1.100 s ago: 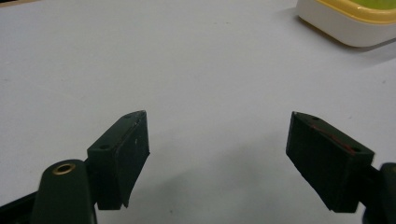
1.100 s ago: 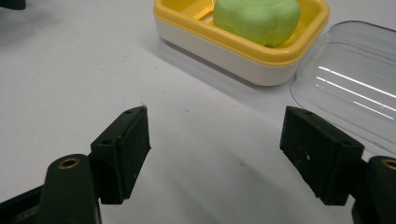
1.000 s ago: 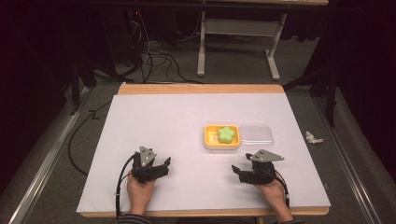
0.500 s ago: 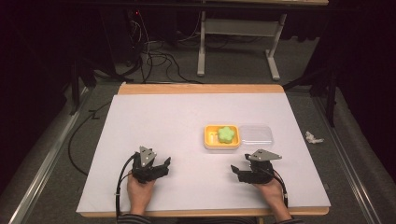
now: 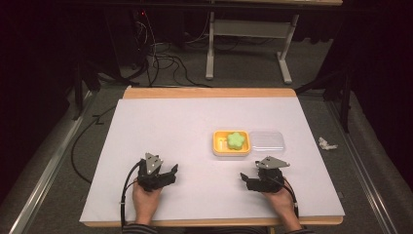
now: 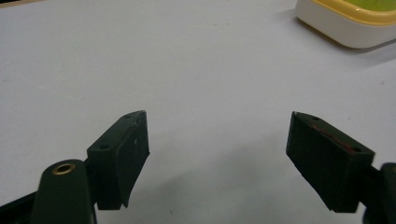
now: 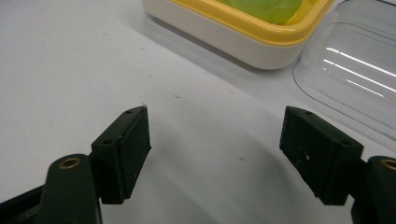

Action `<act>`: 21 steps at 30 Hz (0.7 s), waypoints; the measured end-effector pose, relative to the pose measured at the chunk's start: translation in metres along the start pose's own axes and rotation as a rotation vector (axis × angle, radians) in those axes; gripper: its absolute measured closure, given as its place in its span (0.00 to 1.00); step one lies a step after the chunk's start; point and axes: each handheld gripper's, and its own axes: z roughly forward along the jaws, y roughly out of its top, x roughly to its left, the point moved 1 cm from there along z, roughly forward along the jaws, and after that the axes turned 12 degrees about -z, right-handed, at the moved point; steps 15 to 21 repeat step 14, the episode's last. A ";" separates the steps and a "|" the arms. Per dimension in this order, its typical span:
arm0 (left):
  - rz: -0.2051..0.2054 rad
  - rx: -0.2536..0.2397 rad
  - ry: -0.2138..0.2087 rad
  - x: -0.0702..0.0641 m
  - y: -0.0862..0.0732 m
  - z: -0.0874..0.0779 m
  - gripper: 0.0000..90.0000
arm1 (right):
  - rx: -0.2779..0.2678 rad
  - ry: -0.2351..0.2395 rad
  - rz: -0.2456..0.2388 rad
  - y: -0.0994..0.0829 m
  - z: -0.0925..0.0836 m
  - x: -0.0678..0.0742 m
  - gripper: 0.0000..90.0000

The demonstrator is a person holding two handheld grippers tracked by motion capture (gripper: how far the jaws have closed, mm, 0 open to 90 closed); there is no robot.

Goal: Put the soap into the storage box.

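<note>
Both the left gripper (image 5: 168, 174) and right gripper (image 5: 246, 179) rest near the yellow-rimmed tray (image 5: 217, 146), jaws spread, nothing between; a green, seemingly flower-shaped piece (image 5: 236, 140) lies inside it; clear lid (image 5: 267, 141) just beside

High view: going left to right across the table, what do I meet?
Left gripper → right gripper → yellow-rimmed container holding a green flower-shaped piece → clear plastic lid → crumpled white scrap on the floor.

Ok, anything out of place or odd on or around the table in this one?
One thing: a crumpled white scrap lies on the floor off the table's right edge. On the table, the clear lid sits off and beside the yellow container holding the green piece. Both grippers rest open and empty.
</note>
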 end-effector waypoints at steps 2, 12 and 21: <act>-0.002 -0.003 -0.002 0.000 0.000 0.000 0.24 | 0.006 -0.006 -0.003 0.000 0.001 0.000 0.28; -0.004 -0.004 -0.003 0.000 0.000 0.000 0.24 | 0.026 -0.016 -0.024 0.001 0.003 0.002 0.28; -0.002 -0.003 -0.002 0.000 0.000 0.000 0.24 | 0.029 -0.017 -0.026 0.001 0.003 0.003 0.28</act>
